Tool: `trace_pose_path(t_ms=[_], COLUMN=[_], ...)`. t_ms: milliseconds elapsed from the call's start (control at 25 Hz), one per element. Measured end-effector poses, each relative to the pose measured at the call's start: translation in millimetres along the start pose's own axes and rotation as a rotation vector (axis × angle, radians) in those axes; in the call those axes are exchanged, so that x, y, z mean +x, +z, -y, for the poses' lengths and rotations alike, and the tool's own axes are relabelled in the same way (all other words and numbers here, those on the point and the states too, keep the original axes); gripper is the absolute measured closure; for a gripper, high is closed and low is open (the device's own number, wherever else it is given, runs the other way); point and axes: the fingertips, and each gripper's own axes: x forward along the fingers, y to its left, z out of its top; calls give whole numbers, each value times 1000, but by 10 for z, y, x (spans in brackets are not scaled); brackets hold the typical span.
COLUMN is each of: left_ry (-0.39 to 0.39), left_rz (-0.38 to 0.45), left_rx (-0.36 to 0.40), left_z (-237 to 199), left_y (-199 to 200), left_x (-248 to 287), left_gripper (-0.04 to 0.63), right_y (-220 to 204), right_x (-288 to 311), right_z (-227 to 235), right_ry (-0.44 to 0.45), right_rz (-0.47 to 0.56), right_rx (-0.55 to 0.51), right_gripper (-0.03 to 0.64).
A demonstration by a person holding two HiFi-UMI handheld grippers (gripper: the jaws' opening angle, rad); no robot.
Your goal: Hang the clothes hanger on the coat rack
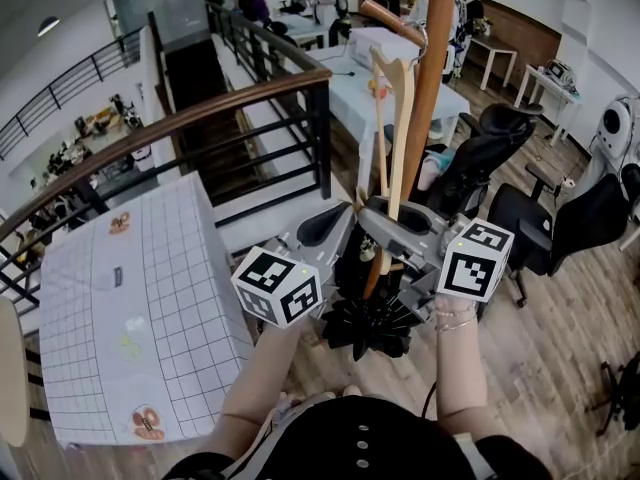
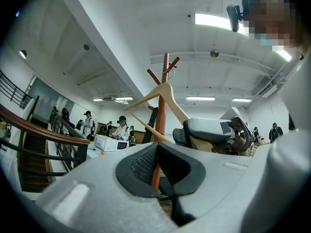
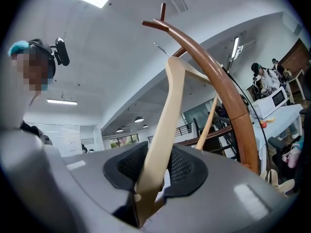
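The pale wooden hanger (image 1: 400,118) stands upright against the brown coat rack pole (image 1: 430,78). My right gripper (image 1: 395,223) is shut on the hanger's lower arm. In the right gripper view the hanger (image 3: 167,125) runs up from between the pads of the right gripper (image 3: 155,166), beside the curved rack (image 3: 228,96). The hanger's metal hook (image 2: 170,71) sits near the rack's top pegs; I cannot tell whether it rests on one. My left gripper (image 1: 325,226) hovers just left of the right one. The left gripper (image 2: 156,166) is open and holds nothing, and the pole (image 2: 162,110) shows through its gap.
The rack's black base (image 1: 372,323) stands on the wooden floor right in front of me. A white gridded table (image 1: 150,308) is at the left, a curved dark railing (image 1: 200,118) behind it. Black office chairs (image 1: 500,138) stand to the right. People work at far tables.
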Motion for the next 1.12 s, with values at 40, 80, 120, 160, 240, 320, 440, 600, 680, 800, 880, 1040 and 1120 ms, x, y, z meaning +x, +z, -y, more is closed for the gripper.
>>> trace_pose_path(t_ms=[40, 80, 120, 160, 240, 320, 440, 600, 680, 800, 880, 1040, 1120], left_ry=[-2, -3, -1, 2, 11, 19, 19, 15, 11, 5, 4, 5, 10], left_rz=[1, 2, 3, 6, 14, 22, 30, 35, 35, 33, 32, 29, 28], left_rx=[4, 9, 14, 17, 17, 20, 28, 30, 29, 28, 28, 25, 23], left_z=[-1, -8, -24, -47, -106, -156, -182, -199, -204, -208, -206, -223, -245], left_y=[15, 30, 44, 58, 94, 137, 178, 189, 192, 188, 188, 155, 133], left_x=[17, 29, 35, 35, 29, 36, 68, 102, 120, 141, 146, 132, 128], left_gripper=[597, 597, 597, 597, 597, 597, 597, 597, 597, 597, 597, 597, 597], right_y=[30, 52, 66, 75, 95, 126, 171, 241, 261, 271, 276, 234, 195], right_x=[8, 24, 44, 64, 93, 107, 132, 170, 186, 219, 243, 285, 304], right_z=[12, 25, 37, 46, 59, 76, 100, 93, 94, 91, 90, 106, 119], right_ry=[4, 6, 7, 9, 16, 22, 27, 43, 46, 50, 48, 42, 45], right_rz=[2, 2, 0, -2, 1, 7, 13, 33, 35, 31, 28, 16, 7], right_rx=[0, -1, -2, -1, 7, 20, 48, 99, 107, 106, 105, 124, 133], right_gripper=[505, 505, 505, 503, 504, 503, 503, 500, 498, 497, 495, 495, 495])
